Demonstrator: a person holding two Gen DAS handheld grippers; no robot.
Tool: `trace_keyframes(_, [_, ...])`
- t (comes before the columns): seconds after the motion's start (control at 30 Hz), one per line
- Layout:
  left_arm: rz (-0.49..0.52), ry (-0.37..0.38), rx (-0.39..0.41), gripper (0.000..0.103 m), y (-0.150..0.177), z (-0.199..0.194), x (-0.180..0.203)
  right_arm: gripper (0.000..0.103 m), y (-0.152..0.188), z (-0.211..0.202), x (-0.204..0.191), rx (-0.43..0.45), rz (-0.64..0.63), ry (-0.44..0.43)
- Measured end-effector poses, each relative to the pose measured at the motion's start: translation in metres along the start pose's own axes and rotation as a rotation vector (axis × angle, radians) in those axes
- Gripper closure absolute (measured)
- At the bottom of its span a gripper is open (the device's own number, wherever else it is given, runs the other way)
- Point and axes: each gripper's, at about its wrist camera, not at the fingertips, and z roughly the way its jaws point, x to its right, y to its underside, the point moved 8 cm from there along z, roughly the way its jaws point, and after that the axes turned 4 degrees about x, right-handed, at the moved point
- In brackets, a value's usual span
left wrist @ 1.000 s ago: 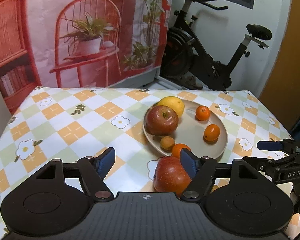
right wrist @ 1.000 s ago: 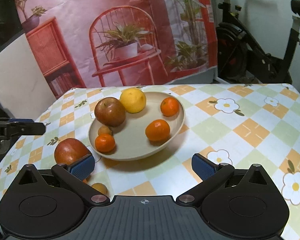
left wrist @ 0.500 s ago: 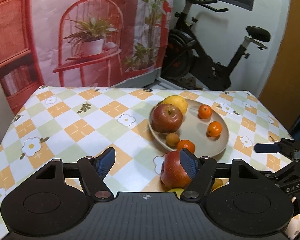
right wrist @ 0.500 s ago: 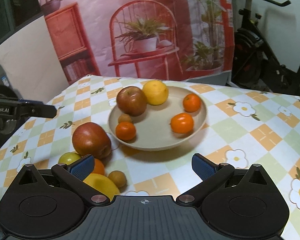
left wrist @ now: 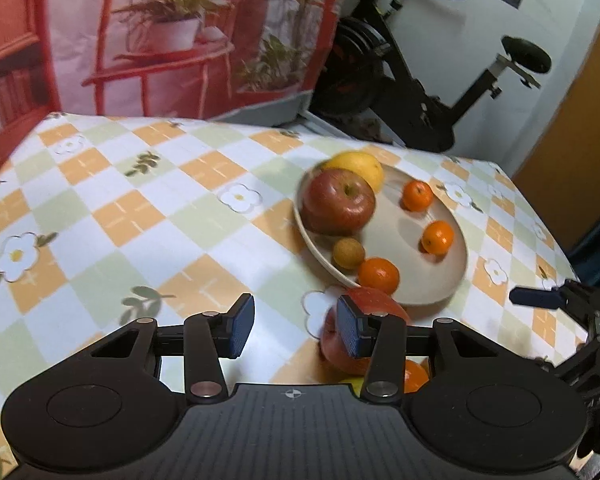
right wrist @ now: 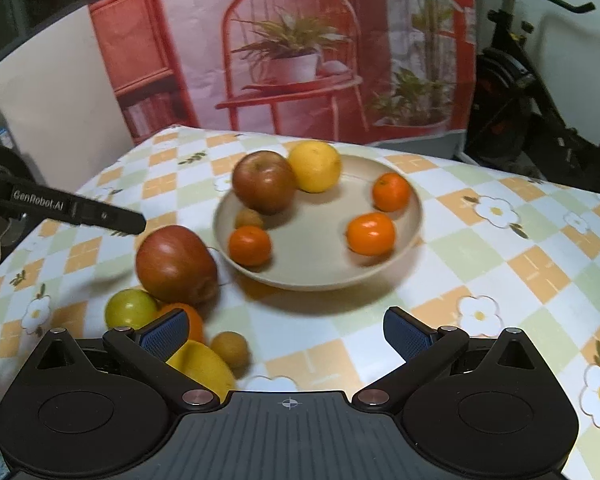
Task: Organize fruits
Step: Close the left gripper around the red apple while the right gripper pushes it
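A lived-in room of a home. The bench (right wrist: 500,264) wears a checked flower-print cloth, an exercise bike (left wrist: 420,92) stands by the white wall behind it, and a printed backdrop (right wrist: 300,52) of a red chair and potted plants hangs beyond.

left gripper (left wrist: 296,330): your rig's matte black plastic, ribbed housing in the middle with a tiny white crosshair mark on top
discs: a big round recessed disc on each side of that body
pads (left wrist: 240,332): blue, textured, rectangular
pivots: silver round screws on each link arm, two per side
right gripper (right wrist: 286,336): same black build as your left one, same blue pads, same silver pivots
lettering: white "GenRobot.AI" printed along the left unit's black finger arm, readable from your right camera
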Motion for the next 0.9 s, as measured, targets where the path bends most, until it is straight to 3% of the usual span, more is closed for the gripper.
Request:
trace_keyframes(0.27, [0.007, 0.018, -0.006, 0.057, -0.003, 0.005, 0.006, 0.000, 0.002, -0.004, 0.010, 0.007, -0.005, 0.015])
trace_keyframes(0.9, [0.046, 0.166, -0.053, 0.057, -0.001, 0.014, 0.050, 0.001, 0.013, -0.007, 0.009, -0.001, 0.014, -0.035])
